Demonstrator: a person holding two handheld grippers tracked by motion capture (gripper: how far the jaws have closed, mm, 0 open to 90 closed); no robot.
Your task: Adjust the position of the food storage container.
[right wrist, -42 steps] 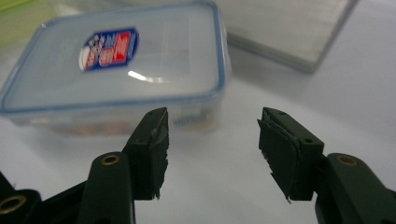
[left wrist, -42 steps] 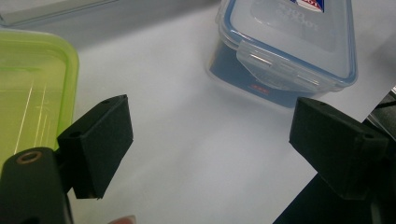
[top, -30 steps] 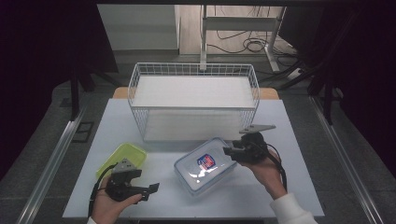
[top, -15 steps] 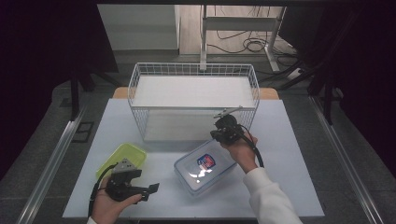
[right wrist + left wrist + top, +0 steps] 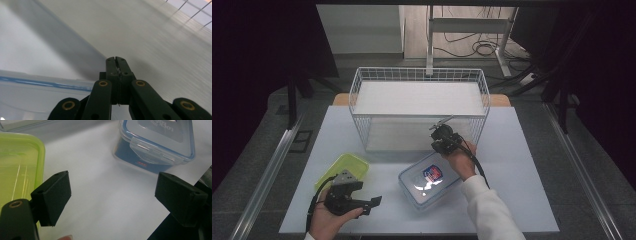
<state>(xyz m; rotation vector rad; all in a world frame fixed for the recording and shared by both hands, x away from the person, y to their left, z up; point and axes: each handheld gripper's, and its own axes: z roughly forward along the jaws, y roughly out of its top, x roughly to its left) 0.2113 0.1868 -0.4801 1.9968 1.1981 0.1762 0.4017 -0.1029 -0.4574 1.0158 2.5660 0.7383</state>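
One clear box (image 5: 428, 178) lies long axis slanting toward the wire basket (image 5: 362, 95); right gripper (image 5: 442, 136) fingers pressed together above its far corner, left gripper (image 5: 374, 201) fingers spread, bare bench (image 5: 522, 165) rightward.

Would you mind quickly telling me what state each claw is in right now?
Left claw: open, nothing between its jaws, above the table.
Right claw: closed, jaws pressed together with nothing between them, at the far edge of the blue-rimmed clear container.

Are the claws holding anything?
No. The right claw is shut on nothing above the clear box; the left claw is open over bare table.
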